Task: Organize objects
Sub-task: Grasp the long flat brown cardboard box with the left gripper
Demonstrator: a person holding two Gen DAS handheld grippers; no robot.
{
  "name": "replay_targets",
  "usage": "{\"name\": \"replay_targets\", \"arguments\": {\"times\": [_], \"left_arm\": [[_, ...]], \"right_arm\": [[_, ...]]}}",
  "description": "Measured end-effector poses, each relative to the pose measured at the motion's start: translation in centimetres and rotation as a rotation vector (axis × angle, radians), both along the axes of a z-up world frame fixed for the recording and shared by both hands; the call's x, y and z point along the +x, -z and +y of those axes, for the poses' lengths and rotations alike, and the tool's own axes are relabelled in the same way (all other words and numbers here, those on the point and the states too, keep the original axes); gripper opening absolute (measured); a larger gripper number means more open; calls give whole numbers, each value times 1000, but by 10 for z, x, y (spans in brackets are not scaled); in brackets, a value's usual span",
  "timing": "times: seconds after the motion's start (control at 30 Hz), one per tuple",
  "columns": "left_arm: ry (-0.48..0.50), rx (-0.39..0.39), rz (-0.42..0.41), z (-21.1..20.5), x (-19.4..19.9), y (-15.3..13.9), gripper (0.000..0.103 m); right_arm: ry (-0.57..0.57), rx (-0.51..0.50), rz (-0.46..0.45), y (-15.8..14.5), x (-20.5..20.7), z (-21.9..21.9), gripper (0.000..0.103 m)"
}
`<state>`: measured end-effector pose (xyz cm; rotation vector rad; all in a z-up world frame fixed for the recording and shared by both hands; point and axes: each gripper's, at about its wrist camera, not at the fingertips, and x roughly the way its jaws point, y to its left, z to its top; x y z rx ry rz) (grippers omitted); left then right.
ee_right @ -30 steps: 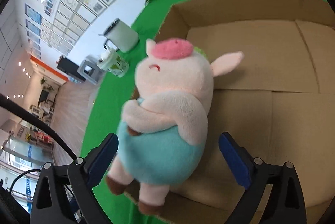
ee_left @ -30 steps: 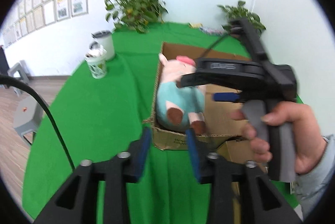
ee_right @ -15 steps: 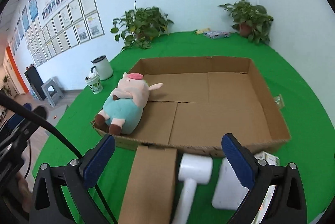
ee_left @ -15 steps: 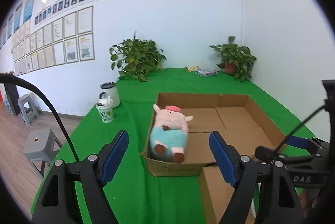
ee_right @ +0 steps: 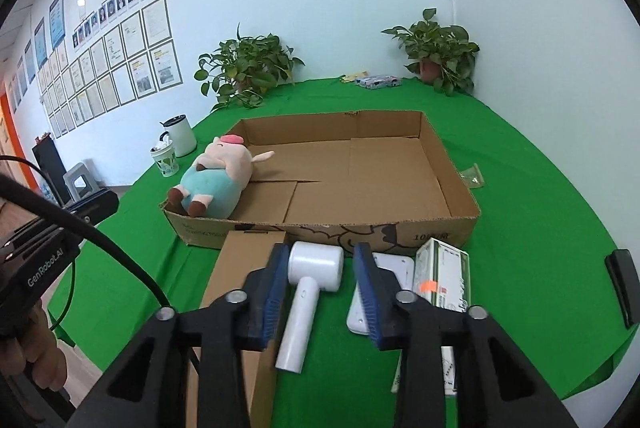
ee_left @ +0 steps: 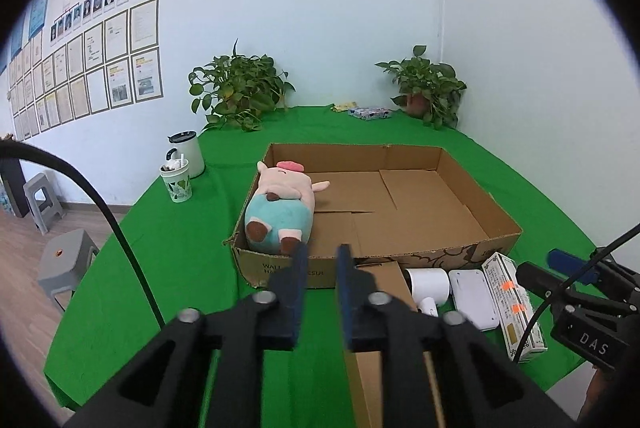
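A white hammer-shaped plastic device is framed, ungripped, between the right gripper's just-narrowed blue-padded jaws; beyond, an open cardboard box is seen.

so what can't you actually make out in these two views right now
- Flat brown box: near end hidden behind the right gripper in the right wrist view.
- White slab: mostly covered by that gripper's finger; what it is cannot be told.
- Printed carton: text too small in both views.
- Black object: cut off at the right edge.
- Cup contents: too small.
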<state>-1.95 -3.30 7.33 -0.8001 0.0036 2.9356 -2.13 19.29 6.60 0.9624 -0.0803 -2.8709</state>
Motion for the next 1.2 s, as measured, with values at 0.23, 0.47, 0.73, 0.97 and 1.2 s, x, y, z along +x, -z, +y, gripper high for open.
{"name": "replay_targets", "arguments": {"times": [0.23,0.47,0.73,0.97,1.2], "left_arm": [[14,19,-9,-3,11,-1,96],[89,129,-133,-18,13,19,96],[183,140,-328,-6,5,81,94],[264,271,-501,-6,-11,117,90],[339,366,-573,-7,-6,136,84]], "right_arm": [[34,1,-1,7,15,18,102],[-102,-122,-27,21,31,25,102],[-361,-343,-252,78,48,-8,102],[-402,-269,-293,107,61,-50,102],[-395,-10,-206,110,70,-84,102]]}}
